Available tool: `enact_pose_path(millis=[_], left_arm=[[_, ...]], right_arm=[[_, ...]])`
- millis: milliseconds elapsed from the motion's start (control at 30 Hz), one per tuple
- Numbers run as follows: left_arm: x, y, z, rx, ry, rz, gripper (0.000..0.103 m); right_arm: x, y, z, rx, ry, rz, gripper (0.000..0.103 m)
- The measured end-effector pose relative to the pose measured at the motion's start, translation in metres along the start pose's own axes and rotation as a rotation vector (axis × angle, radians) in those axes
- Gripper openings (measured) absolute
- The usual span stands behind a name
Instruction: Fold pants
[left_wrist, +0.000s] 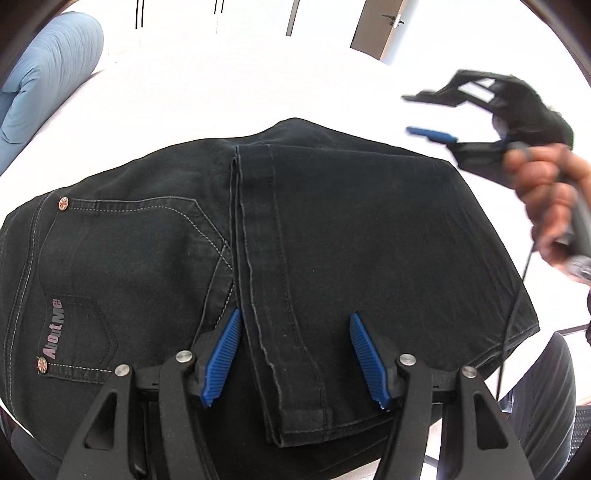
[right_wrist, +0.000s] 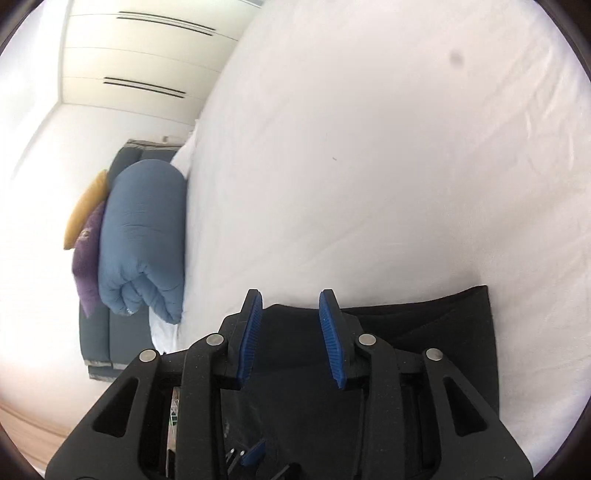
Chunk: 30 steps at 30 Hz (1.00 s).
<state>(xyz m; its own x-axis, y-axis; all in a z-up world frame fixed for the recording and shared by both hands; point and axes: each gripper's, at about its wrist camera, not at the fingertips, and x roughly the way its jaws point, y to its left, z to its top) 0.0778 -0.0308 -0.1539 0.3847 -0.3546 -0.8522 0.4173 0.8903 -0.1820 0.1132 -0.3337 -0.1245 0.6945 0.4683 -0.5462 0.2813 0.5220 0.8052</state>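
Black jeans (left_wrist: 332, 229) lie folded on the white bed (left_wrist: 221, 92), back pocket with an "AboutMe" label to the left, leg hems folded over the middle. My left gripper (left_wrist: 295, 332) is open and empty, its blue pads (left_wrist: 225, 354) on either side of the hem strip, just above the cloth. My right gripper (left_wrist: 417, 114) is held in a hand at the right, above the bed beyond the jeans' right edge, jaws apart. In the right wrist view the right gripper (right_wrist: 291, 306) is open and empty over the jeans' edge (right_wrist: 443, 332).
A rolled blue duvet (right_wrist: 142, 243) lies at the bed's head, also in the left wrist view (left_wrist: 48, 74), with purple and yellow cushions (right_wrist: 86, 236) behind it. White wardrobes (right_wrist: 140, 55) and a door (left_wrist: 380, 26) stand beyond the bed. A chair (left_wrist: 543, 406) is at the near right.
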Motion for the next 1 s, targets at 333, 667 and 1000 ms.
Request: enact_pose_path(millis=[333,667,1000], left_arm=[[0.002,-0.005,0.025,0.035,0.066,0.028,0.063],[0.009,-0.004,0.025,0.010,0.048,0.012,0.069],[-0.006,-0.003,0.004,0.013,0.017,0.024,0.070]], right_arm=[[0.004,-0.045,-0.088,0.001,0.184,0.033,0.027],[-0.084,-0.069,-0.196,-0.081,0.327,-0.006,0.030],[-0.051,-0.028,-0.139,-0.071,0.222,0.171,0.033]])
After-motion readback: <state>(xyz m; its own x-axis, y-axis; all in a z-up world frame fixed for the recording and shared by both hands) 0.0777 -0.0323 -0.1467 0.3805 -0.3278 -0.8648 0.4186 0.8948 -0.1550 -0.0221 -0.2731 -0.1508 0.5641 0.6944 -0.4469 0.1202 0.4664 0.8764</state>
